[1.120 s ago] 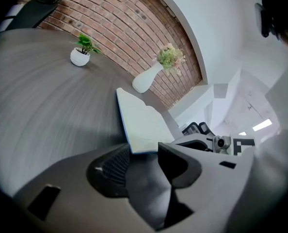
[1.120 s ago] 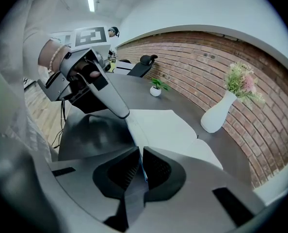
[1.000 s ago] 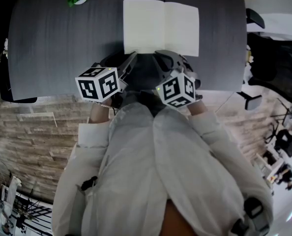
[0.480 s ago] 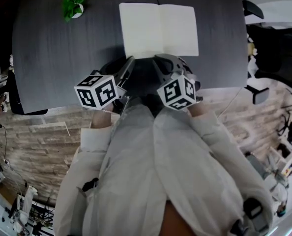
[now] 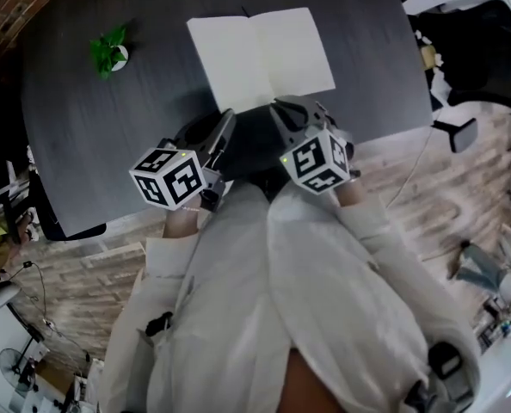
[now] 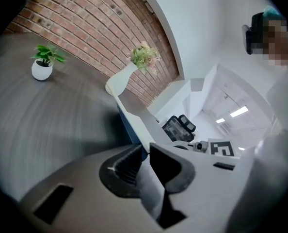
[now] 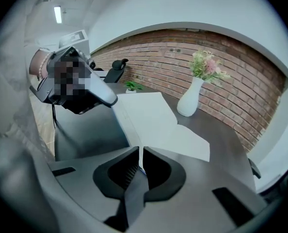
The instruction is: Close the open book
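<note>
The open book point(image 5: 260, 54) lies with white pages up on the dark grey table point(image 5: 109, 127). My left gripper point(image 5: 228, 119) is at its near left corner. In the left gripper view the left cover point(image 6: 129, 110) runs edge-on into my left gripper point(image 6: 145, 152), its blue underside showing. These jaws have just been closing and now pinch that cover. My right gripper point(image 5: 279, 107) is at the near edge by the spine. In the right gripper view the book point(image 7: 149, 120) spreads ahead and my right gripper point(image 7: 140, 161) is shut on a thin white edge of it.
A small potted plant point(image 5: 109, 52) stands at the table's far left. A white vase with flowers point(image 7: 190, 98) stands beyond the book. Black office chairs point(image 5: 475, 33) are off the table's right side. The table's near edge is just below both grippers.
The head view has swung, so the book now shows skewed and the plant lower. Both grippers stay at the book's near edge; the left one has narrowed onto the near left corner.
</note>
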A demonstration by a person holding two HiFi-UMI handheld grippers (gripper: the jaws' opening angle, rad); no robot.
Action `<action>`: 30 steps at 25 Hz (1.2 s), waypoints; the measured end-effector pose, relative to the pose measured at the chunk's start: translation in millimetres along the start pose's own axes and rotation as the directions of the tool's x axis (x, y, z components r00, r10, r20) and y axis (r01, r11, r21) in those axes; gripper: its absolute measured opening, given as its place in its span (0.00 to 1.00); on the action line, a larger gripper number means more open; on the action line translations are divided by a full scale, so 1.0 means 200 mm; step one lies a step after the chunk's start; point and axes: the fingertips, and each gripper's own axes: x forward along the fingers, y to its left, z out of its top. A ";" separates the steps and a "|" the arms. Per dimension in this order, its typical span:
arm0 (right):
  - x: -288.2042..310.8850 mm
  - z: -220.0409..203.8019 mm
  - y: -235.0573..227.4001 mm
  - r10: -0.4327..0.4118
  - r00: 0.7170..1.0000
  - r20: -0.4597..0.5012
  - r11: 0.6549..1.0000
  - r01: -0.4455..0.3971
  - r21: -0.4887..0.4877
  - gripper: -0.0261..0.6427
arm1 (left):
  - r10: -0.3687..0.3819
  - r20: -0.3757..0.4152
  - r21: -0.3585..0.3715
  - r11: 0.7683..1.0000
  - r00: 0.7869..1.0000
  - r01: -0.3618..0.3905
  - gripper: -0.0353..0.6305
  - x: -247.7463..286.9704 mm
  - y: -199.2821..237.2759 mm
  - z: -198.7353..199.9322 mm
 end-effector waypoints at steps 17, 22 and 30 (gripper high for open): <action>-0.24 -0.09 -0.22 -0.006 0.995 0.097 0.957 -0.022 0.289 0.05 | -0.077 -0.065 0.110 0.990 0.995 0.084 0.12 0.15 -0.22 0.07; -0.31 -0.10 -0.32 -0.023 0.990 0.137 0.932 -0.029 0.361 0.05 | -0.084 -0.057 0.113 0.989 0.995 0.090 0.11 0.23 -0.30 0.09; -0.41 -0.13 -0.44 -0.064 0.980 0.187 0.932 -0.008 0.364 0.05 | -0.081 -0.085 0.157 0.983 0.993 0.094 0.10 0.37 -0.39 0.10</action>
